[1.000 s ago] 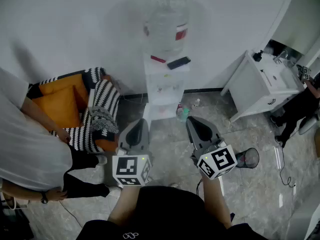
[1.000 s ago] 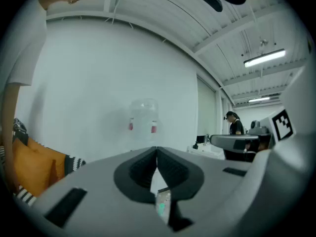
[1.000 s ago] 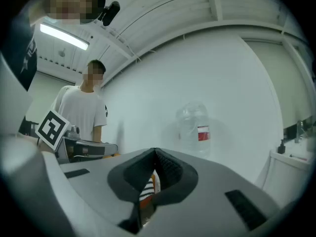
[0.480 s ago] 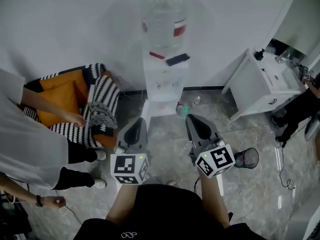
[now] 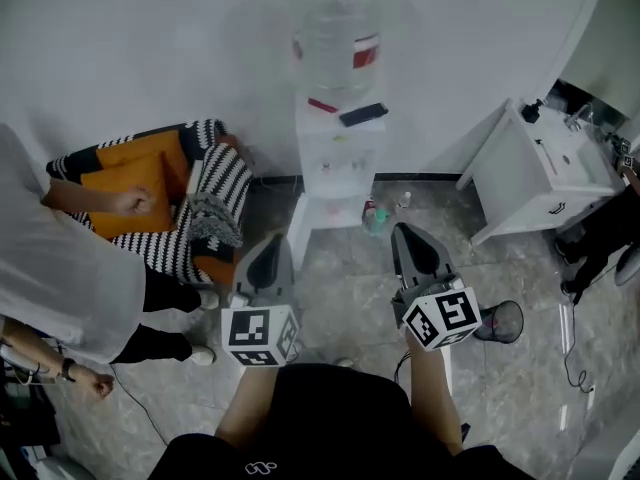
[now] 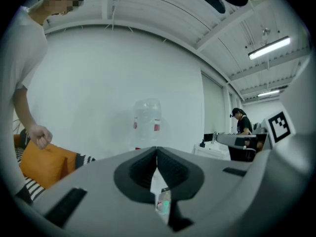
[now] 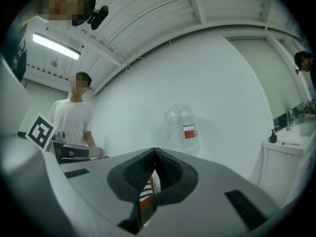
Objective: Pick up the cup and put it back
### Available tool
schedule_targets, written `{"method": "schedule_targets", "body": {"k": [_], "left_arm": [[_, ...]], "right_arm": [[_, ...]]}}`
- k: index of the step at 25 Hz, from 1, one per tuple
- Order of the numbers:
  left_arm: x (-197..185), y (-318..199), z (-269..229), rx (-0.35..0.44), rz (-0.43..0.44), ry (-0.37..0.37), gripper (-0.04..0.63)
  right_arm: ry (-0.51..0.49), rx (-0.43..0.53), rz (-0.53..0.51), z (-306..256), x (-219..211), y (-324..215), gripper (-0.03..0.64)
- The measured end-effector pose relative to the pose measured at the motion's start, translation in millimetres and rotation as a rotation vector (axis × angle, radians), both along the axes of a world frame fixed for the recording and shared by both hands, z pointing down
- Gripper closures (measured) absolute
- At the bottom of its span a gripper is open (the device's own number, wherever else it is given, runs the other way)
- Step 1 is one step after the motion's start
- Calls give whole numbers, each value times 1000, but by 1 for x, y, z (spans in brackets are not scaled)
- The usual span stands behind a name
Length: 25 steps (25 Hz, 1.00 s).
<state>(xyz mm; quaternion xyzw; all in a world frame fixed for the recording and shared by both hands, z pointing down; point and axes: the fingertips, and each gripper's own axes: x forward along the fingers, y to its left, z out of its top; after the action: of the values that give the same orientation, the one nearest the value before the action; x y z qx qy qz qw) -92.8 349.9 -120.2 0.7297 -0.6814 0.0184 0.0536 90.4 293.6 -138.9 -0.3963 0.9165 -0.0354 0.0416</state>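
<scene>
A white water dispenser (image 5: 335, 163) with a clear bottle (image 5: 338, 33) on top stands against the back wall, and a black flat thing (image 5: 362, 114) lies on its top. No cup shows plainly. A small greenish container (image 5: 376, 218) sits on the floor at the dispenser's foot, and it shows again below the jaws in the left gripper view (image 6: 164, 204). My left gripper (image 5: 272, 242) and right gripper (image 5: 408, 232) hang side by side in front of the dispenser, both shut and holding nothing. The bottle (image 6: 147, 123) (image 7: 181, 123) stands ahead of the shut jaws in both gripper views.
A person in a white shirt (image 5: 60, 268) stands at the left by a striped sofa with an orange cushion (image 5: 125, 183). A white sink cabinet (image 5: 540, 173) is at the right, with another person (image 5: 605, 223) beside it. A black mesh bin (image 5: 505, 320) stands on the floor.
Both grippers have shifted a little to the right and stay shut. The person at the left has lifted a hand off the sofa and drawn back.
</scene>
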Motion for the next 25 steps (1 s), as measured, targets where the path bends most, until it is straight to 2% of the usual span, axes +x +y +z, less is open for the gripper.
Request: {"method": "schedule_targets", "body": {"k": [13, 19, 25], "left_arm": [[4, 33, 1, 4, -100, -8, 581], [-4, -4, 17, -21, -86, 6, 582], [-13, -72, 30, -35, -52, 18, 582]], "right_arm": [[-23, -1, -60, 11, 17, 9, 606], [-8, -27, -28, 27, 19, -20, 606], [-4, -55, 69, 41, 39, -68, 607]]}}
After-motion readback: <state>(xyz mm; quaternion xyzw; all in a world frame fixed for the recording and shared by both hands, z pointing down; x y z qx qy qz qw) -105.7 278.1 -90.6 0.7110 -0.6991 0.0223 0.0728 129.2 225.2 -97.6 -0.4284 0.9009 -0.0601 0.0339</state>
